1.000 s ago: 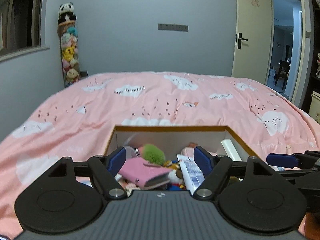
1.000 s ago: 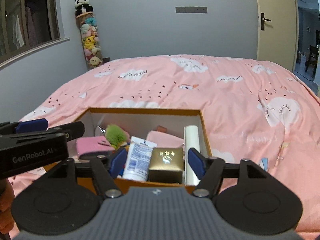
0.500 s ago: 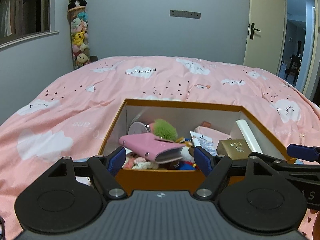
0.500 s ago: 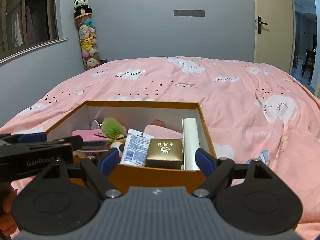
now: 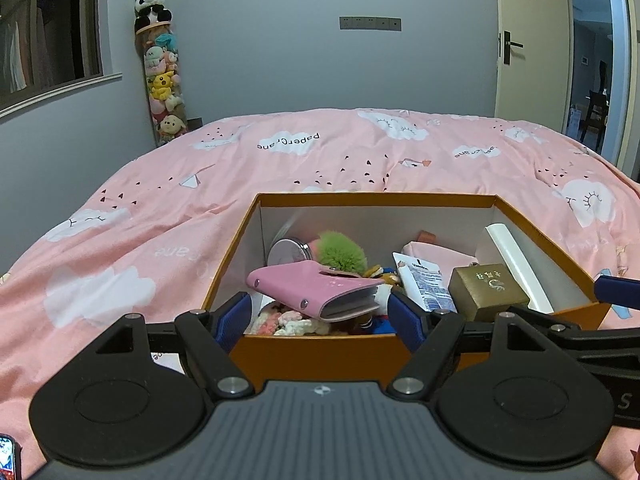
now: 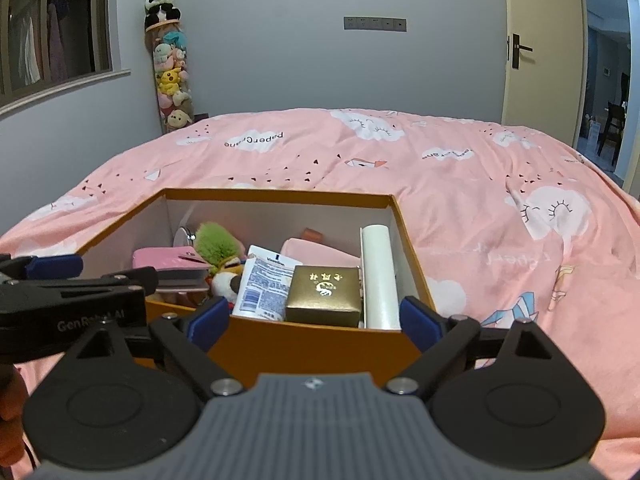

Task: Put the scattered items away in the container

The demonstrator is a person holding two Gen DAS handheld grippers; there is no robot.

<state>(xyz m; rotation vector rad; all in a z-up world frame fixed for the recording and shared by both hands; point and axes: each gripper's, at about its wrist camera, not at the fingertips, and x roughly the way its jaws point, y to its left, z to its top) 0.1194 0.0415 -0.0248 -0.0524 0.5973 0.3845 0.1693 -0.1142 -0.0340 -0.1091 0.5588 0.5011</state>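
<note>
An orange box (image 5: 320, 350) stands on the bed, holding a pink wallet (image 5: 304, 284), a green fluffy toy (image 5: 342, 252), a white tube (image 5: 424, 280), a gold box (image 5: 484, 288) and a white roll (image 5: 516, 256). My left gripper (image 5: 320, 316) hangs open at the box's near wall, with the wallet lying beyond its fingers. At the same wall (image 6: 312, 344), my right gripper (image 6: 314, 316) has its jaws opening. Nothing is pressed between them. The gold box (image 6: 326, 290) rests inside, just beyond them.
A pink cloud-print duvet (image 5: 280, 168) covers the bed on all sides of the box. In the far left corner stands a tall column of plush toys (image 5: 162, 80). An open door (image 5: 528, 40) is at the right. A hand (image 6: 8, 400) shows at the lower left.
Both views have drawn back from the box, so its near wall now shows in front of the fingers. The right jaws have spread wider. The items lie still.
</note>
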